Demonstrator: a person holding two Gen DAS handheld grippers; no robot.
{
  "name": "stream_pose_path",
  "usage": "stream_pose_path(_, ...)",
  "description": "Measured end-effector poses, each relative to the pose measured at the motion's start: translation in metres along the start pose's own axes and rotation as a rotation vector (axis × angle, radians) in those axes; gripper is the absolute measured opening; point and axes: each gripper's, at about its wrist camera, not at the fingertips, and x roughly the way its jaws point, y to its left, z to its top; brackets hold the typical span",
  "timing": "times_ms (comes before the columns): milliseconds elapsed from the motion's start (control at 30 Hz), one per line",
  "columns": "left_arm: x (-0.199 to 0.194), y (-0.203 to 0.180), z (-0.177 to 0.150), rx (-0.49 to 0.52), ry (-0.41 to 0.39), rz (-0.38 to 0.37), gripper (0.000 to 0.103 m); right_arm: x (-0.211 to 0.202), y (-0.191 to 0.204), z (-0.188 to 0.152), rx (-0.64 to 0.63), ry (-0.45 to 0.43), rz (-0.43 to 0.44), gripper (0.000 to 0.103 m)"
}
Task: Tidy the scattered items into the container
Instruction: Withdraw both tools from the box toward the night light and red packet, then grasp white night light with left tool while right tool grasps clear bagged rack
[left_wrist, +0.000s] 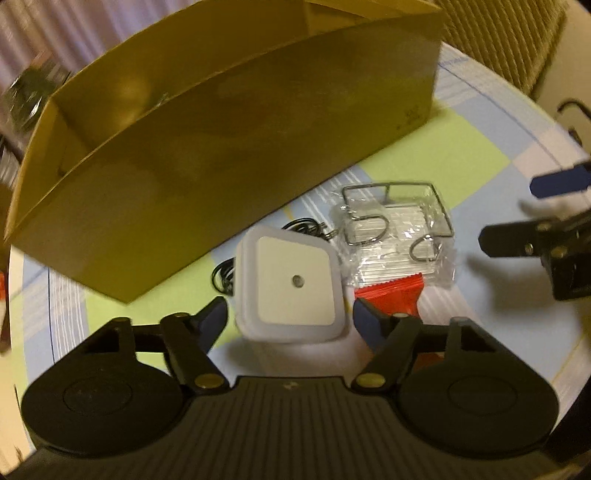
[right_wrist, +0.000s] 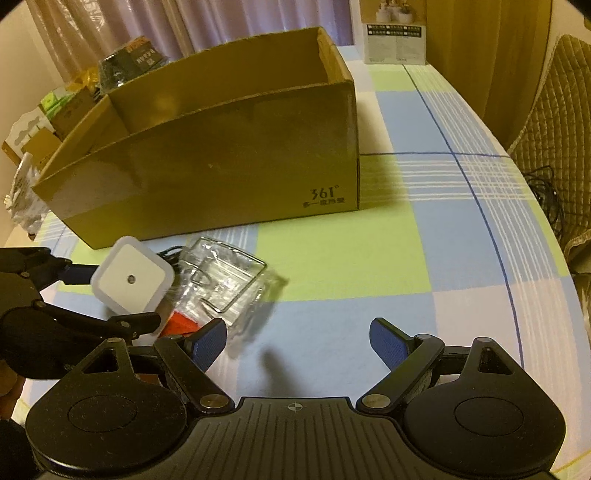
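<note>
Your left hand-held gripper is spread wide around the white night light, not squeezing yet. Your right hand-held gripper waits, spread and holding nothing, near the tabletop's front edge, so the cardboard box stays easy to reach.

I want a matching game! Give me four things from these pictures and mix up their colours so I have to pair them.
Things:
1. cardboard box
2. square night light
3. finger pads on the right gripper
4. snack packet beside the night light

Colours:
a. blue
b. red
c. brown
d. white

Right pairs: 1-c, 2-d, 3-a, 4-b
</note>
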Motion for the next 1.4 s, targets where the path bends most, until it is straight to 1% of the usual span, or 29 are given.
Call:
stream_pose_path(33,0.002,-0.002,0.0,0.019,-0.002,0.011,0.062,0.002,-0.001,0.0,0.004,0.003,0.0,0.091)
stream_pose_path(100,0.003,-0.004,0.0,0.041,-0.008,0.023,0.061,0.004,-0.001,-0.001,0.005,0.009,0.0,0.091)
stream_pose_path(200,0.0,-0.004,0.0,0.057,-0.006,0.023,0.061,0.004,0.001,-0.001,-0.001,0.011,0.005,0.091)
stream_pose_path(300,-0.008,0.002,-0.009,0.036,0.005,0.004,0.061,0.005,0.005,0.0,-0.01,0.011,0.017,0.091)
stream_pose_path(467,-0.027,0.015,-0.039,-0.013,0.036,0.01,0.061,0.01,0.015,0.005,-0.056,0.016,0.048,0.091)
stream_pose_path(600,-0.03,0.026,-0.056,-0.045,0.064,0.016,0.061,0.017,0.027,0.011,-0.15,0.016,0.074,0.091)
stream_pose_path(800,-0.03,0.032,-0.064,-0.069,0.057,0.019,0.062,0.028,0.045,0.02,-0.389,0.03,0.114,0.091)
stream_pose_path(933,-0.028,0.031,-0.064,-0.076,0.051,0.017,0.064,0.04,0.043,0.029,-0.443,0.065,0.152,0.09)
stream_pose_path(967,-0.028,0.032,-0.065,-0.08,0.051,0.015,0.068,0.042,0.043,0.031,-0.454,0.07,0.161,0.09)
stream_pose_path(1033,-0.028,0.032,-0.067,-0.086,0.049,0.015,0.071,0.046,0.045,0.032,-0.484,0.077,0.174,0.09)
stream_pose_path(1167,-0.029,0.035,-0.068,-0.105,0.051,0.004,0.072,0.049,0.052,0.034,-0.514,0.081,0.187,0.09)
stream_pose_path(1233,-0.034,0.035,-0.07,-0.126,0.041,0.002,0.074,0.05,0.056,0.033,-0.527,0.08,0.189,0.09)
stream_pose_path(1267,-0.036,0.035,-0.07,-0.135,0.035,0.004,0.075,0.051,0.057,0.031,-0.53,0.081,0.19,0.088)
stream_pose_path(1333,-0.038,0.036,-0.07,-0.149,0.026,0.007,0.076,0.05,0.057,0.031,-0.512,0.092,0.212,0.07)
stream_pose_path(1400,-0.04,0.035,-0.07,-0.157,0.022,0.012,0.076,0.046,0.055,0.029,-0.483,0.096,0.216,0.061)
